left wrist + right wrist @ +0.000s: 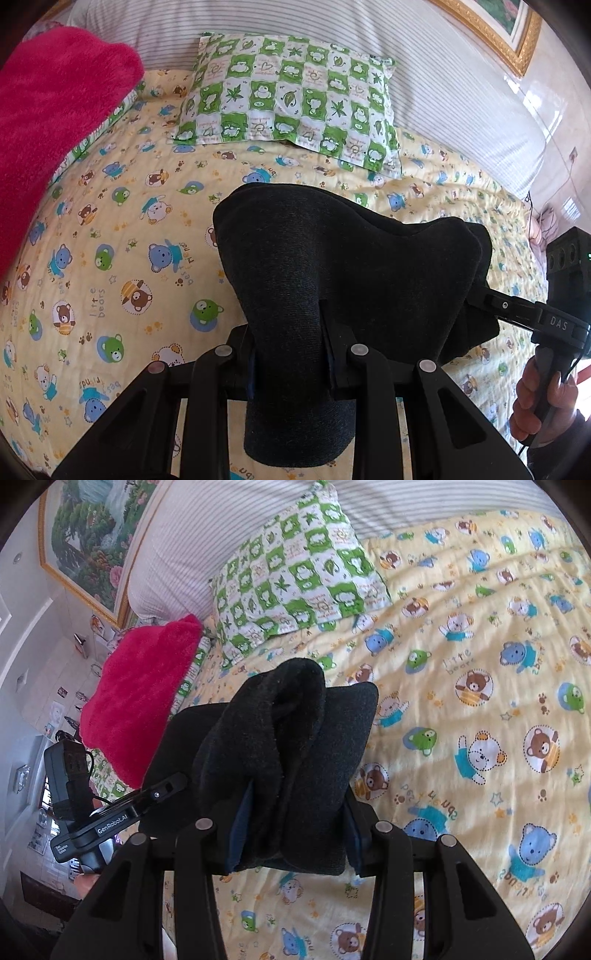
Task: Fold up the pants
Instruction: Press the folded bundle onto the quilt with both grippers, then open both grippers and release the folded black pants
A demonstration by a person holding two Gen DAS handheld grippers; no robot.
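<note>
- Left gripper [290,354] is closed on a bunched fold of the dark pants [332,266]; the cloth fills the narrow gap between its fingers and hangs down past them.
- Right gripper [295,830] clamps a thicker roll of the same pants [280,746], its fingers set wider apart with the fabric pressed against both blue pads.
- From the left wrist view, the right gripper [480,295] reaches in from the right edge and bites the far side of the garment, a hand [535,398] wrapped around its handle.
- From the right wrist view, the left gripper [173,786] meets the cloth from the left.
- Pants are lifted between the two grippers, above a bed with a yellow bear-print quilt [110,240].
- Green-and-white checked pillow [288,99] lies near the striped headboard [332,26].
- Bright pink fluffy blanket [55,110] sits at the left side of the bed.
</note>
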